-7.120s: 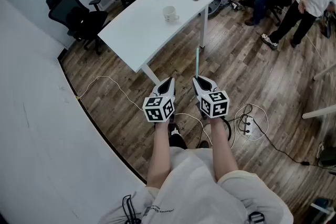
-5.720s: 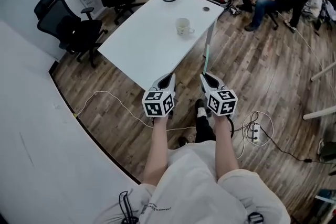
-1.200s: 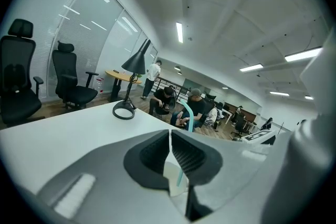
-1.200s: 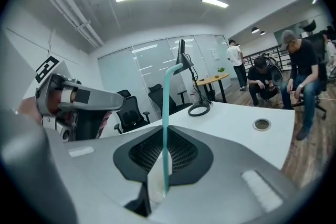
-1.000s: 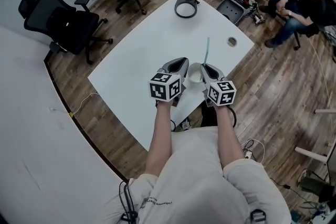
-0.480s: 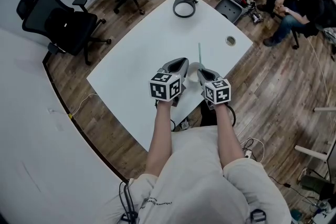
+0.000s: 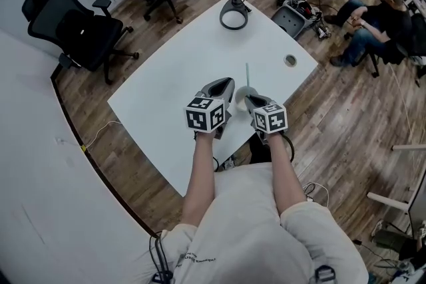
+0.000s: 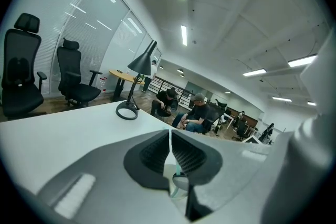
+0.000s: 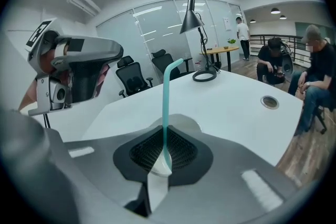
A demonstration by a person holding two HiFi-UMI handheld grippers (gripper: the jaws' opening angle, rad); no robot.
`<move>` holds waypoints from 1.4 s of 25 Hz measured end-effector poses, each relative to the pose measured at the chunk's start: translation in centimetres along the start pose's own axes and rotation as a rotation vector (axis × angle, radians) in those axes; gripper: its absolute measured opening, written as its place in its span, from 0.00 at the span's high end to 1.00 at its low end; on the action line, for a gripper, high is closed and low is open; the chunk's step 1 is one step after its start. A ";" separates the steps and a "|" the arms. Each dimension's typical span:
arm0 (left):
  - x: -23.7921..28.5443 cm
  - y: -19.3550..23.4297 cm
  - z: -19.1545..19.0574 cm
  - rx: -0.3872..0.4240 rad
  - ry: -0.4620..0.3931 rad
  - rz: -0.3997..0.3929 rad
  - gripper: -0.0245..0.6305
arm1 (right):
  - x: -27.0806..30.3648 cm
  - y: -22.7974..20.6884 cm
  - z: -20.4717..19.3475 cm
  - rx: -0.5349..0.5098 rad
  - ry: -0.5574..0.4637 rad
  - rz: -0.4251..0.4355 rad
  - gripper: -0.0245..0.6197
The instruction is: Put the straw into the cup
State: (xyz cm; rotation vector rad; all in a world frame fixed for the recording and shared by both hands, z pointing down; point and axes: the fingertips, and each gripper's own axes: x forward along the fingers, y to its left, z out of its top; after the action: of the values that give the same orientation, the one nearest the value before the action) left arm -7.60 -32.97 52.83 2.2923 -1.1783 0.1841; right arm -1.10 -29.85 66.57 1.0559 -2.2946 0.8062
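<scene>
Starting off the table's [image 7: 160, 83] left corner, you have two black office chairs [image 7: 73, 23] on the wood floor, and a black desk lamp [image 7: 233, 10] with a ring base stands at the far corner.

Your left gripper [image 8: 170, 152] hovers over the tabletop near the edge closest to you. Its jaws are pressed together and grip nothing. Just past its tips, low in the left gripper view, the white cup [image 8: 177, 184] shows with a sliver of teal at its rim; you cannot tell whether that sliver is inside.

From the head view the cup [image 7: 243, 95] sits between your two grippers, close to the near edge and toward the right corner.

Your right gripper [image 9: 164, 152] has its jaws closed on the teal straw [image 9: 166, 107], pinching it at the lower end. The straw's long axis stands nearly upright, rising from the jaws beside the cup, and its bent top tips toward the lamp.

Further right, a round grommet [image 7: 290, 60] sits by the right corner, and seated people [image 7: 373, 23] are beyond the table.
</scene>
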 end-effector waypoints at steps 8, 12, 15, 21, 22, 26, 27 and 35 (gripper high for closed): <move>-0.2 0.7 0.4 -0.015 -0.012 0.005 0.94 | 0.6 0.4 0.2 -0.032 0.035 0.006 0.89; -0.1 0.9 0.5 -0.011 -0.009 0.002 0.94 | 1.0 0.7 0.3 -0.038 0.046 0.012 0.89; -0.4 1.0 0.7 -0.011 -0.015 0.002 0.94 | 1.0 0.8 0.2 -0.045 0.050 0.000 0.89; -0.4 1.4 0.7 -0.014 -0.018 0.007 0.94 | 1.1 0.3 0.3 -0.045 0.049 -0.017 0.89; -0.4 1.3 0.7 -0.013 -0.017 0.008 0.94 | 1.1 0.3 0.3 -0.045 0.048 -0.019 0.89; -0.4 1.1 0.5 -0.005 -0.011 0.006 0.94 | 0.9 0.2 0.3 -0.045 0.043 -0.023 0.89; -0.4 1.1 0.5 -0.004 -0.010 0.006 0.94 | 0.9 0.2 0.2 -0.045 0.041 -0.025 0.89; -0.3 0.9 0.0 0.001 0.007 0.014 0.94 | 0.6 0.1 0.1 -0.044 0.047 -0.028 0.88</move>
State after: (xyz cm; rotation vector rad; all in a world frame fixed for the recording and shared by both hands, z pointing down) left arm -8.53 -33.18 53.13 2.2832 -1.1917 0.1975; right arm -1.52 -30.18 66.84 1.0362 -2.2435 0.7582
